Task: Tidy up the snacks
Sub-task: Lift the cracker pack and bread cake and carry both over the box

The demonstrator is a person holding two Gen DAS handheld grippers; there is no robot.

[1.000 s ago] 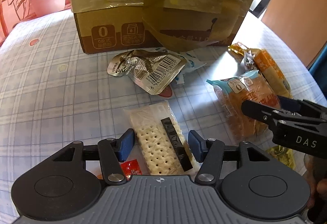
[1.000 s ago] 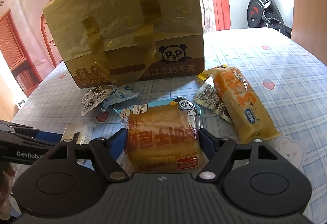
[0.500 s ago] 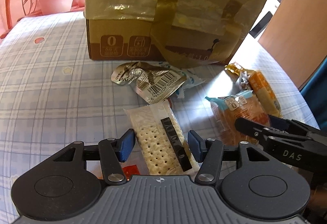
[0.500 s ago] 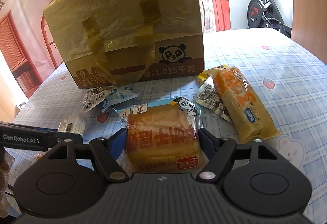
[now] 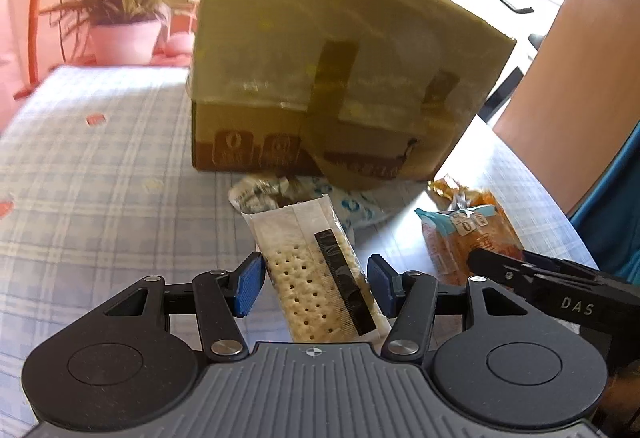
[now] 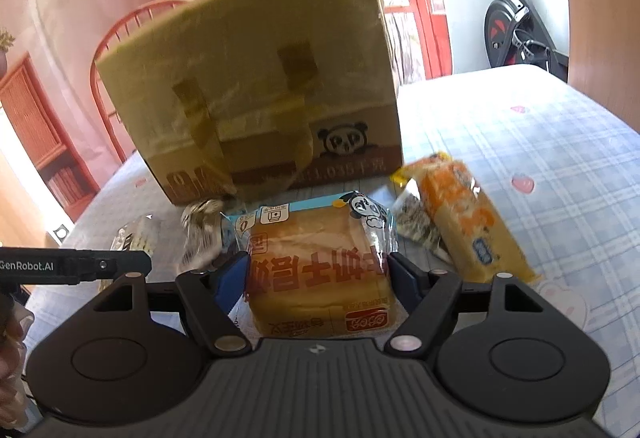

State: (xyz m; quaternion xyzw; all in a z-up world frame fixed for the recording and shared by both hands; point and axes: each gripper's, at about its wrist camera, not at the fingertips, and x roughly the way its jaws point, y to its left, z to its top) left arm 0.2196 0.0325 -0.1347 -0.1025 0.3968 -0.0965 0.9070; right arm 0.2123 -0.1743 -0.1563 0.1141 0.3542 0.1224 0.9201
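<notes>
A clear pack of crackers (image 5: 312, 278) with a black strip sits between the blue pads of my left gripper (image 5: 314, 284), which is shut on it and holds it off the checked tablecloth (image 5: 100, 198). My right gripper (image 6: 316, 278) is shut on an orange bread pack (image 6: 316, 258) with a blue top edge. In the left wrist view that bread pack (image 5: 468, 238) lies to the right, with a right gripper finger (image 5: 500, 266) across it. A left gripper finger (image 6: 100, 266) reaches in from the left edge of the right wrist view.
A tall cardboard box (image 6: 260, 98) under yellowish plastic and tape stands just behind the snacks. In front of it lie a silver packet (image 5: 260, 194), a blue-white packet (image 5: 360, 210), a long orange cake pack (image 6: 468, 222) and a small speckled packet (image 6: 416, 226). A potted plant (image 5: 120, 22) stands beyond the table.
My left gripper has risen and tipped up with the cracker pack, whose top now overlaps the silver packet. The right gripper has barely moved, with the bread pack still between its pads.
</notes>
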